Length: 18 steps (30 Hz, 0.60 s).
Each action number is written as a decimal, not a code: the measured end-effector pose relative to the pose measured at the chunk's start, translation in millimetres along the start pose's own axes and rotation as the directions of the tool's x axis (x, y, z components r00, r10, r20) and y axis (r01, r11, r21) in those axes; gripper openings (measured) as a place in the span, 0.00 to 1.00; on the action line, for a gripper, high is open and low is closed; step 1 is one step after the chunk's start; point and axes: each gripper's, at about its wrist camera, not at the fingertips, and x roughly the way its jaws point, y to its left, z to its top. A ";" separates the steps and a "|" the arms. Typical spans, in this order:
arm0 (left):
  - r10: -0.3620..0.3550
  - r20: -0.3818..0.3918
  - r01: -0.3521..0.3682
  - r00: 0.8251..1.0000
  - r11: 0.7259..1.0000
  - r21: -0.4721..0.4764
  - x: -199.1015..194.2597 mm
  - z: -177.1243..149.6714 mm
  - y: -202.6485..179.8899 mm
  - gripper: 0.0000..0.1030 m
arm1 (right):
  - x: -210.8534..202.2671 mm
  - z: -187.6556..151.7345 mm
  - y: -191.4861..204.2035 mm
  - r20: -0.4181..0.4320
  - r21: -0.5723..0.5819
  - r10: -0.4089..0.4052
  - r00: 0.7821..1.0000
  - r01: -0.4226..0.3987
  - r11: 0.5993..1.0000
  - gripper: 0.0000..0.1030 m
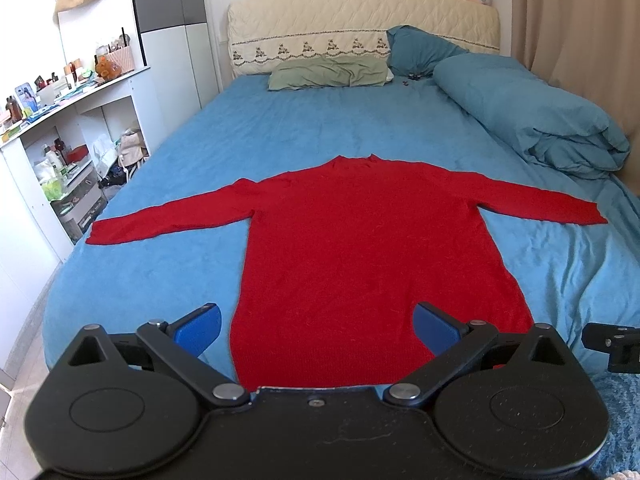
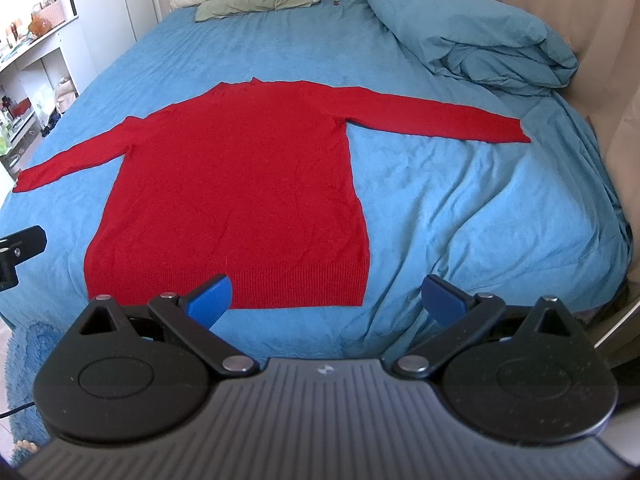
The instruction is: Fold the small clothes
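**Both tools spread wide at the sweater's hem**

The left tool [image 1: 318,326] hangs nearest, its blue fingers [image 1: 200,326] spread wide and holding nothing, above the foot edge of the bed [image 1: 160,280]. Between and just beyond those fingers lies the hem of the red sweater [image 1: 360,248]; one finger sits over bare sheet beside the hem's left corner, the other over the fabric. The right tool [image 2: 326,300] is likewise spread and empty, straddling the hem's right corner: its left finger overlaps the ribbed band, its right finger is over bare sheet, apart from the garment. The red sweater [image 2: 232,184] lies flat in the middle of the bed, collar toward the headboard [image 1: 360,28], one sleeve reaching toward each side edge. A rolled blue duvet [image 2: 472,36] lies along the right edge, and a green pillow [image 1: 328,72] sits at the head.
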 end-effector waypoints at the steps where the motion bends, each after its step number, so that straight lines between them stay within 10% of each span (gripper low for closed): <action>1: -0.001 0.000 0.001 1.000 1.000 -0.001 -0.2 0.2 0.3 1.00 | -0.1 -0.3 0.0 0.000 -0.001 0.000 1.000 0.000 1.000 1.00; 18: -0.002 0.010 0.002 1.000 1.000 -0.008 -4.8 0.1 0.2 1.00 | -0.1 -2.2 1.4 0.006 -0.007 -0.005 1.000 0.005 1.000 1.00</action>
